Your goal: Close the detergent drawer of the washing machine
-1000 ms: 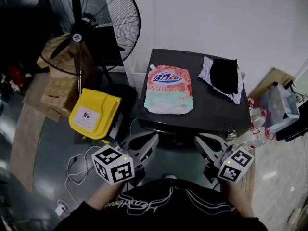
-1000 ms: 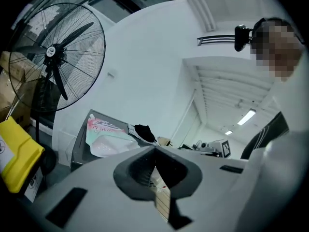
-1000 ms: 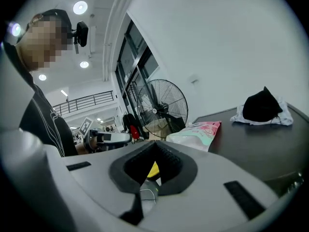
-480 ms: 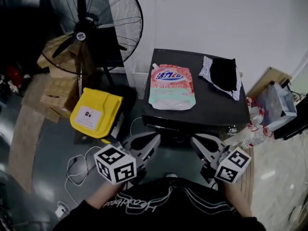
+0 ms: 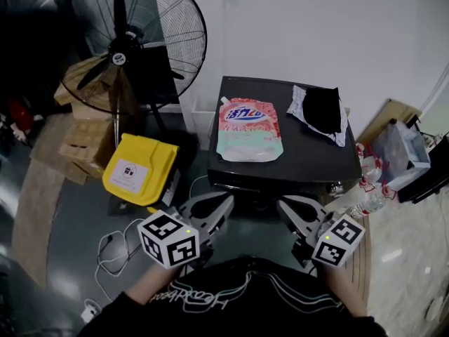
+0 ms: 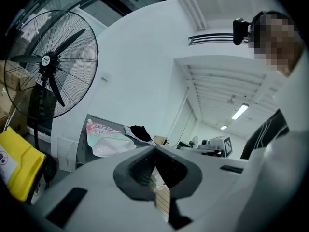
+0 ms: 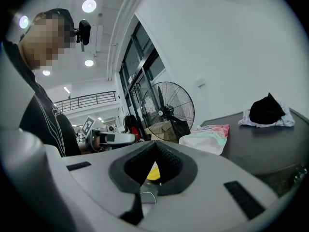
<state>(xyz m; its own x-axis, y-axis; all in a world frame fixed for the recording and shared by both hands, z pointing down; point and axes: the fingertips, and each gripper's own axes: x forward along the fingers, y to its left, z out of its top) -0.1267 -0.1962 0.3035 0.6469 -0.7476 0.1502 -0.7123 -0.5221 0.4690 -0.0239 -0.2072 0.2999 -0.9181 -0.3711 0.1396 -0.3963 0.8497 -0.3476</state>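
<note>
The dark washing machine (image 5: pixel 316 153) is seen from above, its front face edge-on, so I cannot make out the detergent drawer. On its lid lie a pink and mint detergent pouch (image 5: pixel 248 130) and a black cloth (image 5: pixel 323 109) on white fabric. My left gripper (image 5: pixel 223 206) hangs shut and empty just in front of the machine's left front corner. My right gripper (image 5: pixel 284 206) is shut and empty before the front's middle. In the left gripper view the left gripper (image 6: pixel 155 150) has its tips together; the right gripper (image 7: pixel 155 144) looks the same, with the pouch (image 7: pixel 207 137) beyond.
A large standing fan (image 5: pixel 133 44) is left of the machine, with cardboard boxes (image 5: pixel 84 139) and a yellow case (image 5: pixel 139 169) on the floor below it. Cables (image 5: pixel 112 248) lie at my lower left. Bottles (image 5: pixel 368 202) and bags (image 5: pixel 403 153) crowd the right side.
Both grippers have drifted only slightly, the right one a little to the left. Both stay shut, and the view has shifted a touch.
</note>
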